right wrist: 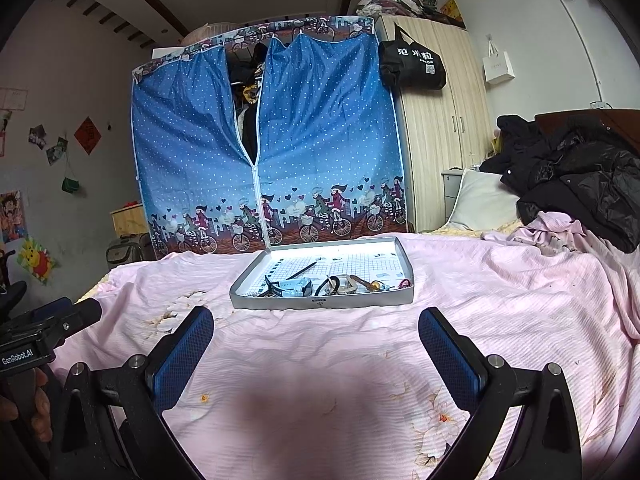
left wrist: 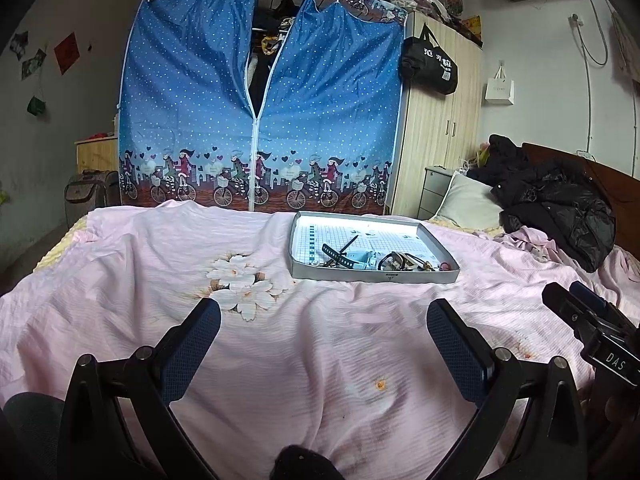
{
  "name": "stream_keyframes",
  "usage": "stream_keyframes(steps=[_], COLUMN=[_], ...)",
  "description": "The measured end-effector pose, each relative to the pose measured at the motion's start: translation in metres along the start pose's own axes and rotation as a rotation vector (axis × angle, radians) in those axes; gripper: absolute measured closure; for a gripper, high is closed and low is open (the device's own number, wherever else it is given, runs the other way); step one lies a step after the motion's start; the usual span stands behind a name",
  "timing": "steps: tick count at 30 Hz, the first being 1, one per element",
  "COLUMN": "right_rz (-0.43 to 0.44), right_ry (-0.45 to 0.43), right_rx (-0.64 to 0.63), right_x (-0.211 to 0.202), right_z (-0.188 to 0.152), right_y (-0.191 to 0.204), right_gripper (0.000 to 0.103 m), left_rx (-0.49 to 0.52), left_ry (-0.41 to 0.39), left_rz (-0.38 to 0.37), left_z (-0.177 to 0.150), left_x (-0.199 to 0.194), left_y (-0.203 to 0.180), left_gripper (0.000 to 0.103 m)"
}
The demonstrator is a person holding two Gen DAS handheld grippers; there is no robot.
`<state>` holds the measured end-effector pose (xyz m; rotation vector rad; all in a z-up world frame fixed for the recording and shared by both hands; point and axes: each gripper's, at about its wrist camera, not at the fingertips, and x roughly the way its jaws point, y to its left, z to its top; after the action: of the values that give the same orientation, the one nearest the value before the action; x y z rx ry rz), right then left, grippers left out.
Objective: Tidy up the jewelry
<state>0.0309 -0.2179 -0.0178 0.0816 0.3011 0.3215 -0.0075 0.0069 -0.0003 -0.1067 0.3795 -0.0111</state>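
A shallow grey tray (left wrist: 436, 240) (right wrist: 256, 268) with a grid-printed floor lies on the pink bedspread, ahead of both grippers. Along its near side sits a jumble of jewelry (left wrist: 400, 261) (right wrist: 344, 284): a light blue watch (left wrist: 362, 261) (right wrist: 296, 285) with a dark strap, dark rings and bands, a thin black stick (left wrist: 349, 243) (right wrist: 302, 270). My left gripper (left wrist: 323, 330) stands open over bare bedspread, well short of the tray. My right gripper (right wrist: 316, 338) is open too, holding nothing, directly before the tray. Each gripper shows at the edge of the other's view.
The pink bedspread (left wrist: 120, 264) (right wrist: 500, 300) covers the bed. A black coat pile (left wrist: 556, 204) (right wrist: 580, 184) and a pillow (right wrist: 484, 200) lie at the right. Beyond the bed stand a blue fabric wardrobe (left wrist: 260, 100) and a wooden closet (right wrist: 444, 120).
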Motion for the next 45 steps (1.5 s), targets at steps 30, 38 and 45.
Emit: stream_keyframes(steps=[30,38,45], right_rz=[0.001,0.001,0.002], right_ry=[0.0,0.001,0.002], right_rx=[-0.001,-0.001,-0.001], right_x=[-0.0007,-0.0006,-0.0006], right_z=[0.0005,0.0009,0.0005], right_y=[0.001,0.0014,0.0017], right_gripper=[0.0,0.0,0.0], left_rx=[0.011,0.012,0.017], left_ry=[-0.001,0.0,0.003], left_rz=[-0.003,-0.002,-0.006], left_z=[0.0017,0.0018,0.0021], left_x=[-0.0005,-0.0003,0.0001], left_y=[-0.0009,-0.0011,-0.001], left_gripper=[0.002,0.002,0.002])
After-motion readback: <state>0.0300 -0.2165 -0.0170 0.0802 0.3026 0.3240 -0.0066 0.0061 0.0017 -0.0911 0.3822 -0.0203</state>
